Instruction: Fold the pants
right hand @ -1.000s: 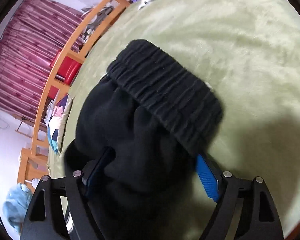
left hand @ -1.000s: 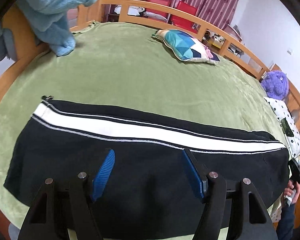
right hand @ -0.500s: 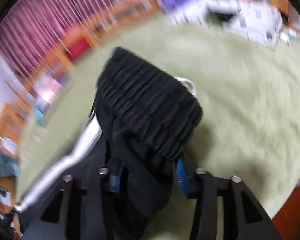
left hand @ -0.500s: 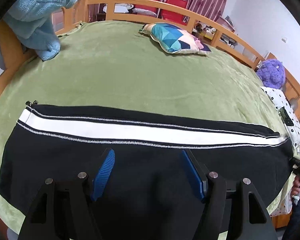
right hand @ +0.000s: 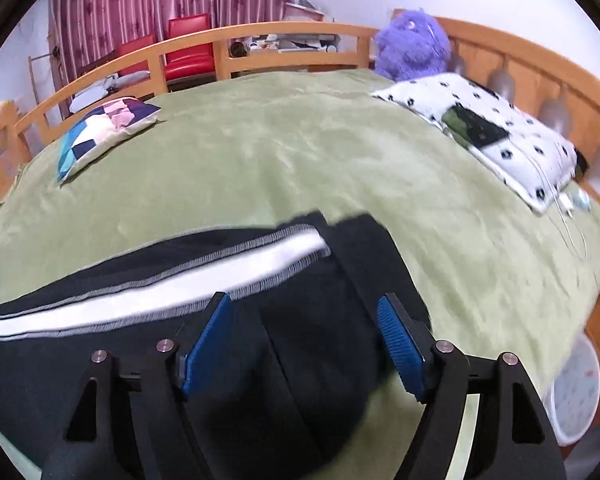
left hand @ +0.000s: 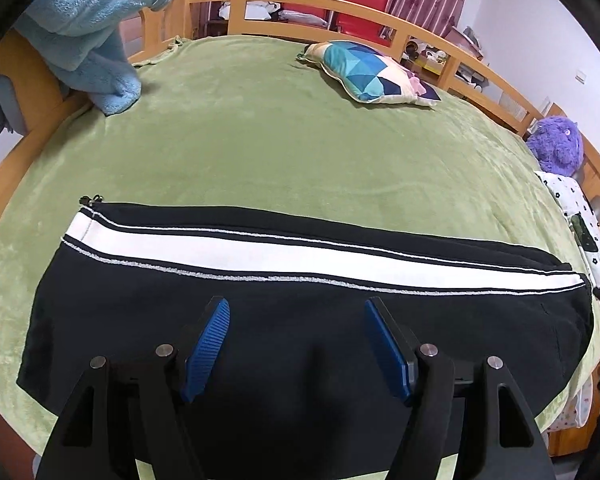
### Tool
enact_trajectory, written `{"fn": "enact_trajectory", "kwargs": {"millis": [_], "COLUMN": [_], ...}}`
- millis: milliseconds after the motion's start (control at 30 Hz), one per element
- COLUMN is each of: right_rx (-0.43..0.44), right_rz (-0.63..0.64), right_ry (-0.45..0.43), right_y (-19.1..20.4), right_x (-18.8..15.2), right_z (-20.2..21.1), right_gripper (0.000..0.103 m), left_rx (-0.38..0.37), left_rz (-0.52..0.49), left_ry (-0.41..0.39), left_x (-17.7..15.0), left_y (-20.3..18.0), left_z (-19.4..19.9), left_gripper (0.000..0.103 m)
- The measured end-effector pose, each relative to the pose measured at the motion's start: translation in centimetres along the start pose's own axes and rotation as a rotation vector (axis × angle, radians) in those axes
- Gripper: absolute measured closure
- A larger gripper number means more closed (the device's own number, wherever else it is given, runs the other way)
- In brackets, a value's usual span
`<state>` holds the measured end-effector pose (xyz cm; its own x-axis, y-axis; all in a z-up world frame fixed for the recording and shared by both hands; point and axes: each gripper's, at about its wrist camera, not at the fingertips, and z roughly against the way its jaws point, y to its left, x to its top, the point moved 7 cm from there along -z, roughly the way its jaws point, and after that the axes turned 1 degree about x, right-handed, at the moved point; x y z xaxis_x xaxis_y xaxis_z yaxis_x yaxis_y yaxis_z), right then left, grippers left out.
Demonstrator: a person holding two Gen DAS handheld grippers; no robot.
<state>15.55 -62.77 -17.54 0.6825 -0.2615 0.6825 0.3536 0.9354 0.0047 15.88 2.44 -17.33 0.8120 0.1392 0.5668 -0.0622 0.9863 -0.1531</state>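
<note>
The right claw [right hand: 304, 340] hangs over the waist end of the pants [right hand: 300, 360], its blue pads having just spread apart; the black cloth lies below and between them, but neither pad presses on it, so nothing is held. The left claw [left hand: 296, 344] is likewise apart, poised above the black leg cloth of the pants [left hand: 300, 320] with no grip on it.

The pants lie flat along the near edge of the green blanket [left hand: 280, 140], one leg on the other, the white side stripe [left hand: 284, 256] facing away from the claws. Taking the patterned pillow [left hand: 372, 72] as the mark, the pants are well apart from it, on the near side of the bed, with bare blanket between.

The cloth looks soft, light and limp (a knit track-pant fabric, by the look of it), so it will likely sag and drag rather than keep a shape. A pinch at the cuff end and at the waistband, through both layers, should give the firmest hold; a hold mid-leg would probably let the ends droop.
</note>
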Motion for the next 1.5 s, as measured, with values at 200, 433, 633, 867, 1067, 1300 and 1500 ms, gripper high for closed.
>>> {"fn": "enact_trajectory", "kwargs": {"millis": [200, 433, 633, 867, 1067, 1300, 1500], "right_rx": [-0.057, 0.127, 0.292, 0.134, 0.064, -0.05, -0.134], "right_rz": [-0.093, -0.112, -0.14, -0.063, -0.12, -0.037, -0.089], "right_ry": [0.033, 0.201, -0.042, 0.132, 0.168, 0.084, 0.053], "right_y": [-4.7, -5.0, -2.9, -1.7, -4.0, -1.3, 1.1], "right_x": [3.1, 2.2, 7.7, 7.0, 4.0, 3.1, 1.3], "right_z": [-5.2, -10.9, -3.6, -10.6, -10.0, -3.3, 0.7], "right_gripper": [0.02, 0.046, 0.064, 0.049, 0.036, 0.034, 0.034], "left_rx": [0.028, 0.02, 0.019, 0.053, 0.131, 0.147, 0.163], "left_rz": [-0.029, -0.042, -0.053, -0.025, 0.043, 0.121, 0.126], "left_ry": [0.012, 0.037, 0.039, 0.039, 0.032, 0.028, 0.003], "left_x": [0.3, 0.7, 0.8, 0.6, 0.6, 1.6, 5.2], "left_y": [0.3, -0.8, -1.4, 1.4, 7.0, 13.5, 16.7], "left_z": [-1.1, -3.2, -3.5, -2.6, -2.1, -3.1, -4.7], "left_gripper": [0.035, 0.035, 0.035, 0.035, 0.035, 0.035, 0.035]}}
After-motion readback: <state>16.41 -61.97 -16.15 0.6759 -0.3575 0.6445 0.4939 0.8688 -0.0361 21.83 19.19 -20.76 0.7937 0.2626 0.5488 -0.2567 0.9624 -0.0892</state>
